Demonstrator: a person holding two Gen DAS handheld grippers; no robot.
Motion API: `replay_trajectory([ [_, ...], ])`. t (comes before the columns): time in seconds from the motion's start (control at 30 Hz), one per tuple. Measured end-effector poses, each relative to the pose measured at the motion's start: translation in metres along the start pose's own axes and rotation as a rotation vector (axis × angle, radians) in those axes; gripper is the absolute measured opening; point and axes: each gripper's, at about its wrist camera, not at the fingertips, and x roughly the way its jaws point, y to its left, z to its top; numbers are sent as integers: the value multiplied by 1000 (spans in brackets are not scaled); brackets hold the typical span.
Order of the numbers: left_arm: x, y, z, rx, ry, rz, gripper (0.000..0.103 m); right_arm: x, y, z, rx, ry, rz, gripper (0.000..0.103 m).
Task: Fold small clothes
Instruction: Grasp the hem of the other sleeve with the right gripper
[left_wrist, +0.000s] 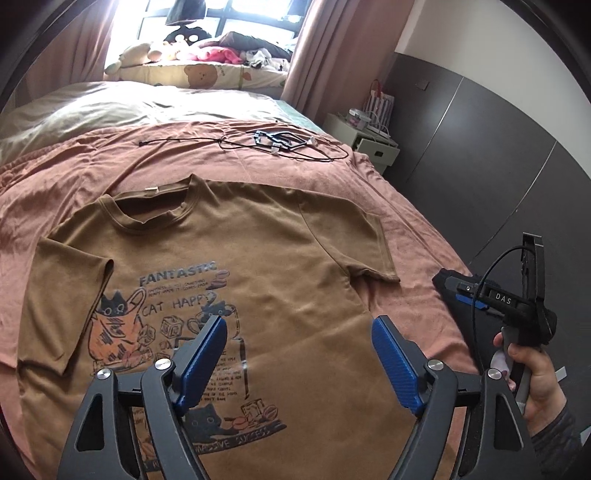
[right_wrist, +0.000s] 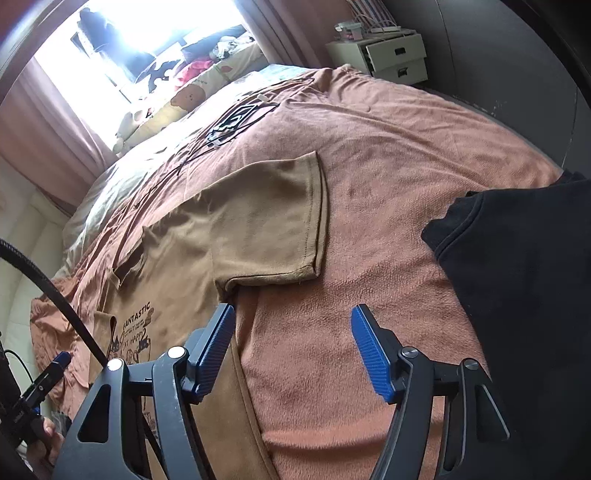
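Note:
A brown T-shirt (left_wrist: 266, 236) with a cat print lies flat, face up, on a salmon blanket (left_wrist: 184, 147), collar toward the far side. My left gripper (left_wrist: 299, 325) hovers open above the printed chest, with nothing between its blue pads. In the right wrist view the shirt's sleeve (right_wrist: 273, 221) is spread out ahead. My right gripper (right_wrist: 293, 314) stands open over the blanket, just beside the shirt's side edge, with its left fingertip (right_wrist: 221, 325) above that edge. Neither gripper holds cloth.
A black garment (right_wrist: 517, 288) lies on the blanket right of the right gripper. Cables and a black frame (left_wrist: 280, 142) rest on the far part of the bed. A white nightstand (left_wrist: 373, 140) stands beyond the bed corner. A person's hand (left_wrist: 535, 373) shows at the right.

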Motion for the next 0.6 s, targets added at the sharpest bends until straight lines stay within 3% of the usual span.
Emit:
replay_trajectory([
  [0.13, 31, 0, 12, 30, 16, 2, 67, 25, -11, 8, 33, 36, 3, 50],
  [0.43, 97, -2, 29, 50, 48, -37, 49, 71, -22, 30, 62, 68, 15, 49],
  [0.6, 134, -2, 27, 52, 91, -54, 34, 86, -29, 42, 97, 73, 23, 30],
])
